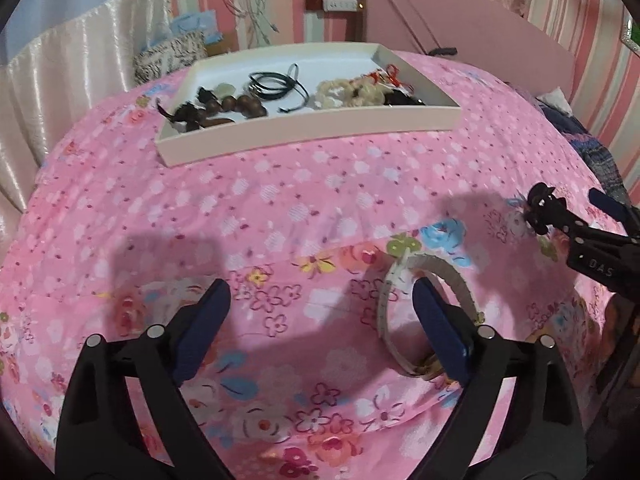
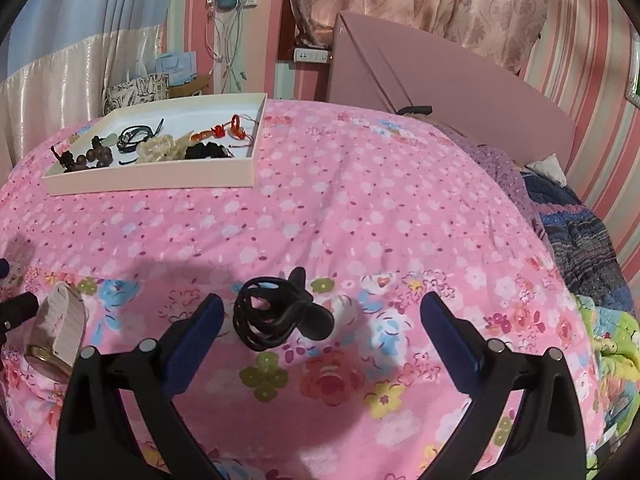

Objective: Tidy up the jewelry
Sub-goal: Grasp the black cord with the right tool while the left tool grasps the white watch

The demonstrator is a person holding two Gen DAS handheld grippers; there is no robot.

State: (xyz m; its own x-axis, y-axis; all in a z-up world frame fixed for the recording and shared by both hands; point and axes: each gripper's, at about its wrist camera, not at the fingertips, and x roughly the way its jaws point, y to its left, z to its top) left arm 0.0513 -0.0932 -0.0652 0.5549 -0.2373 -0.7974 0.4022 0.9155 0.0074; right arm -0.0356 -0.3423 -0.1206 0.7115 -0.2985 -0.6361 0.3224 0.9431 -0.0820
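A shallow pale tray [image 1: 304,130] sits at the far side of the pink floral bedspread, holding brown beads [image 1: 224,106], black cords [image 1: 276,84] and a cream hair tie [image 1: 344,92]; it also shows in the right wrist view [image 2: 152,178]. My left gripper [image 1: 320,316] is open, its right finger beside a white-strap watch [image 1: 404,320]. My right gripper [image 2: 322,320] is open around a black coiled cord item [image 2: 276,314] lying on the bedspread. The right gripper [image 1: 568,224] also shows in the left wrist view, at the right edge.
A pink headboard [image 2: 440,96] stands at the back right. Folded blankets [image 2: 580,248] lie along the bed's right side. A patterned bag [image 2: 136,92] and curtains stand behind the tray on the left.
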